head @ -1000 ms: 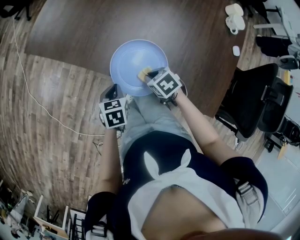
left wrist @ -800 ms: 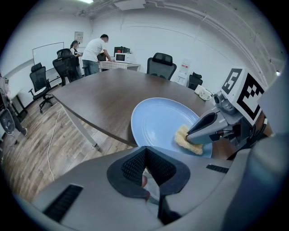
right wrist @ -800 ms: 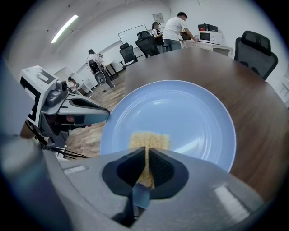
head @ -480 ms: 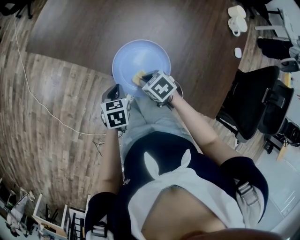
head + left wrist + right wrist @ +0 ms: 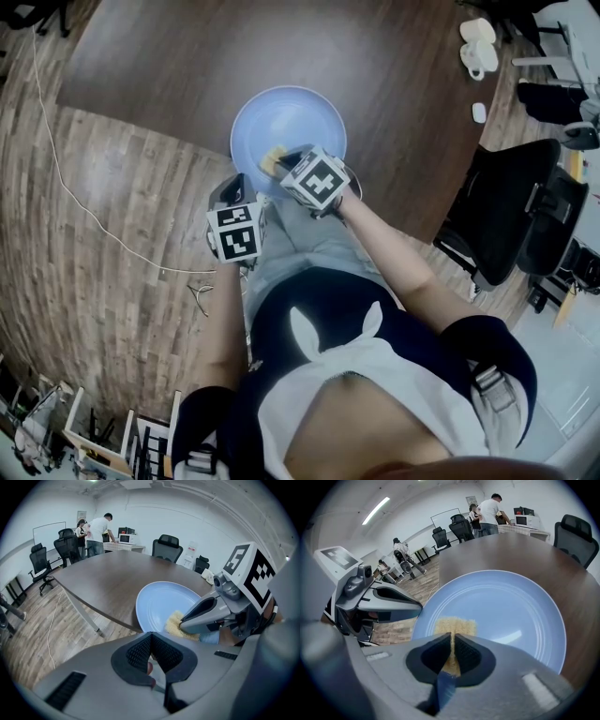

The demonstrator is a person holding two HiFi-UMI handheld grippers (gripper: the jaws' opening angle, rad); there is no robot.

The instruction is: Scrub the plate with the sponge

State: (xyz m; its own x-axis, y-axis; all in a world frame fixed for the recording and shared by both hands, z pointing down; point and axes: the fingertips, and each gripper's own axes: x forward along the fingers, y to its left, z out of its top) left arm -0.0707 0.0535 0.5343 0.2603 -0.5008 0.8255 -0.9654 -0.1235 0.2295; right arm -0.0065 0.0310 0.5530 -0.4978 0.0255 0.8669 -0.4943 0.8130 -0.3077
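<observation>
Closest in, the person's right forearm (image 5: 389, 253) reaches forward to the right gripper (image 5: 452, 638), whose jaws are clamped on the yellow sponge (image 5: 456, 624). The sponge lies flat on the blue plate (image 5: 515, 606), on the near part of its inner surface and a little left of its centre. The left gripper (image 5: 151, 634) sits just off the plate's near-left rim with its jaws pressed together and nothing between them; it points toward the rim, and I cannot tell whether it touches. Its marker cube (image 5: 233, 234) lies nearer the person than the plate.

The plate rests close to the near edge of a dark wooden table (image 5: 187, 75), and most of the tabletop runs on past the plate. A thin cable (image 5: 84, 206) trails over the plank floor (image 5: 94, 281) to the plate's left. Black office chairs (image 5: 506, 216) stand to the plate's right. White cups (image 5: 476, 42) sit at the table's far right corner, well apart from the plate. Farthest beyond the plate, people (image 5: 98, 531) stand by a counter near a whiteboard (image 5: 49, 532).
</observation>
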